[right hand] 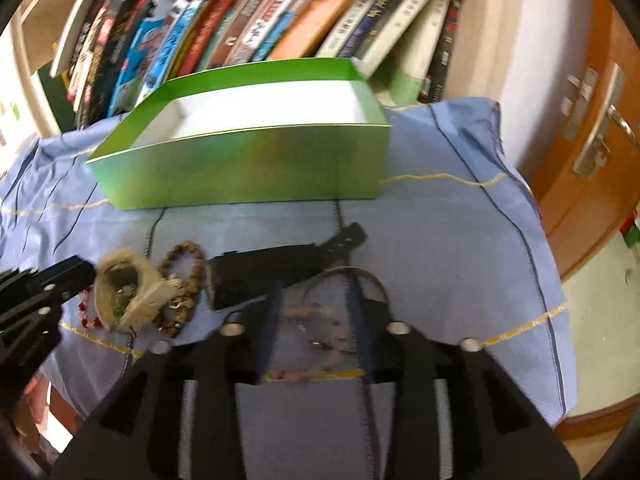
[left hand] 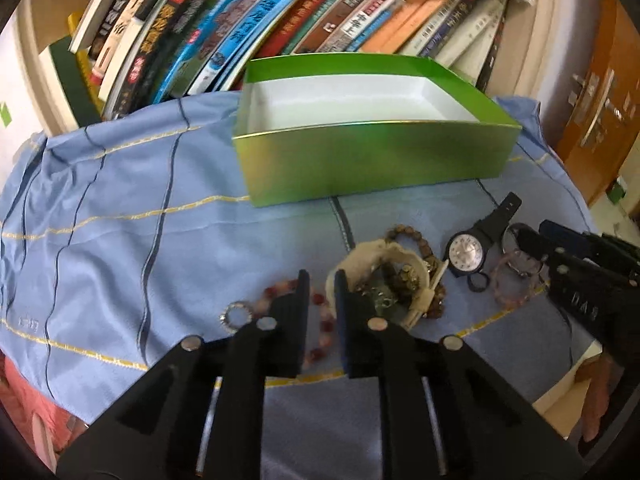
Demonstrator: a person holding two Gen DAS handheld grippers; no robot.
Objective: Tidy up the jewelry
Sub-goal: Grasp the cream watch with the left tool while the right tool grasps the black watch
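Behind green box (left hand: pixel 360 152): books (left hand: pixel 248 32) (titles blurred)

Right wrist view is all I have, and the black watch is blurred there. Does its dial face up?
Observer: Yes. In the left wrist view the black watch lies with its white dial up.
Operator: Is any small piece hidden from me behind the left gripper?
Observer: A silver ring lies on the blue cloth, on the side of the left gripper away from the watch.
Operator: And the red beads?
Observer: The red bead bracelet runs on under that gripper's fingertips, flat on the cloth.
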